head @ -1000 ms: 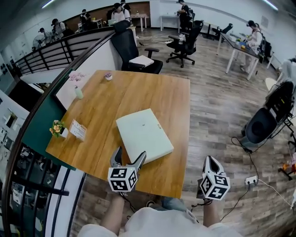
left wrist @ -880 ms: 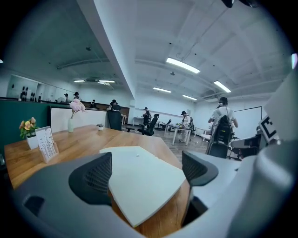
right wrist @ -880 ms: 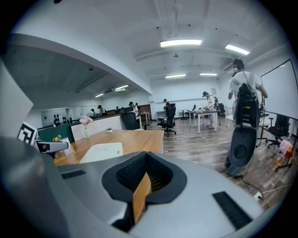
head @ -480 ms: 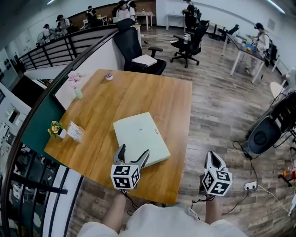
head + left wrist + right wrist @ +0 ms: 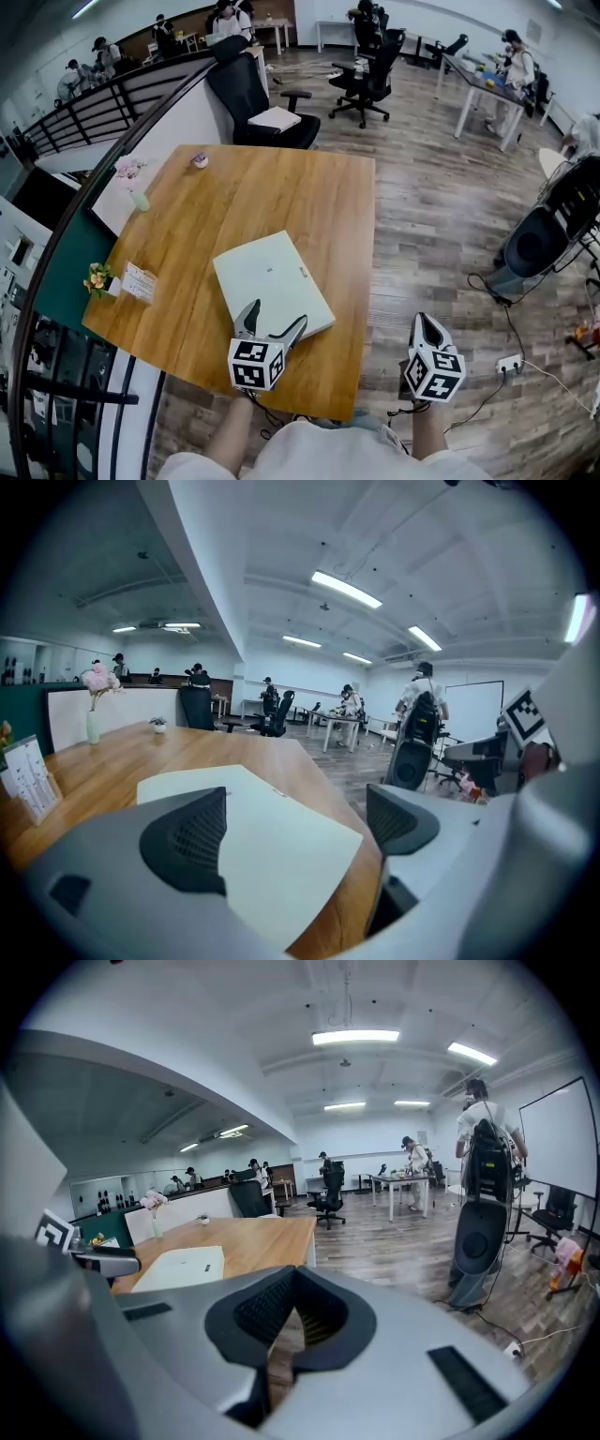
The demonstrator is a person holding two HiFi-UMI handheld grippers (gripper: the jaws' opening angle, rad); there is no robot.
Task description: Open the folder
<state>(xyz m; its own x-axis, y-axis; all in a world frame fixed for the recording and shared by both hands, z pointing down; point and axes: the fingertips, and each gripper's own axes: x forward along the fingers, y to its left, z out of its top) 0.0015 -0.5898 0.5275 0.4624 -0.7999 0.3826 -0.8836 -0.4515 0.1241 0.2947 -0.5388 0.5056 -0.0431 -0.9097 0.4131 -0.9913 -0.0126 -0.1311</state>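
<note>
A pale green closed folder lies flat on the wooden table, towards its near edge. In the left gripper view the folder fills the space ahead of the jaws. My left gripper is open, hovering over the folder's near edge with nothing between its fingers. My right gripper is shut and empty, held off the table's right side over the floor. From the right gripper view the folder shows far to the left.
A card stand and small flowers sit at the table's left edge, a flower vase and a little pot farther back. A black office chair stands behind the table. A black speaker-like unit stands on the floor at right.
The view has shifted, so the table and folder sit slightly more left. My left gripper has crept forward over the folder's near edge. My right gripper has stayed beside the table.
</note>
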